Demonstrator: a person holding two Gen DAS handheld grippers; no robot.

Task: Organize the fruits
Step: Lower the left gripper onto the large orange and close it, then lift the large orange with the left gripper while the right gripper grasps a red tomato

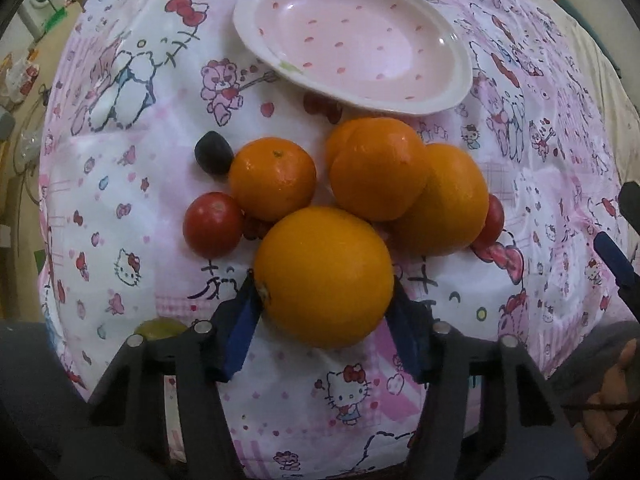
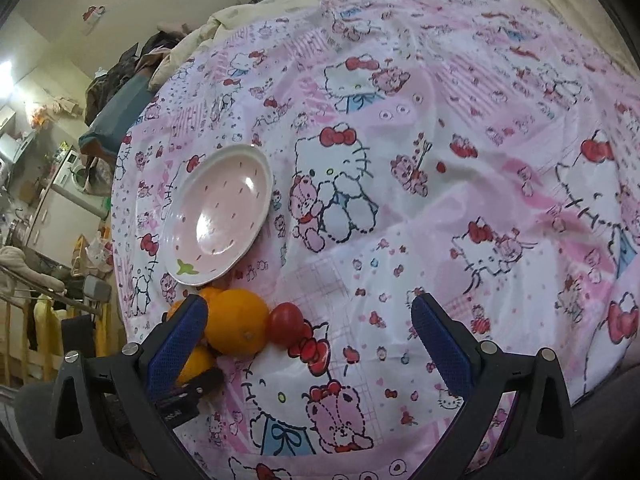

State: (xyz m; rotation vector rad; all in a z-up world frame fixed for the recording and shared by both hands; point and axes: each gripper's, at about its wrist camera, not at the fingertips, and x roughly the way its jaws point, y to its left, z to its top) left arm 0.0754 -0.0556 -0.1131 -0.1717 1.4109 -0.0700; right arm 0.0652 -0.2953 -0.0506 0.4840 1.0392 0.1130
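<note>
In the left wrist view my left gripper point(image 1: 323, 292) has its blue pads on both sides of a large orange point(image 1: 324, 276), shut on it. Behind it lie three more oranges point(image 1: 376, 168), a red tomato point(image 1: 213, 224), another tomato point(image 1: 493, 220) at the right, and a dark plum point(image 1: 213, 153). An empty pink plate point(image 1: 352, 36) sits beyond the pile. In the right wrist view my right gripper point(image 2: 308, 320) is open and empty above the cloth; an orange point(image 2: 237, 322), a tomato point(image 2: 285, 323) and the plate point(image 2: 218, 216) lie to its left.
Everything rests on a pink Hello Kitty cloth point(image 2: 440, 160) over a bed. A small green fruit point(image 1: 158, 328) peeks out beside my left gripper. Room clutter and a washing machine point(image 2: 76, 176) stand off the bed's left edge.
</note>
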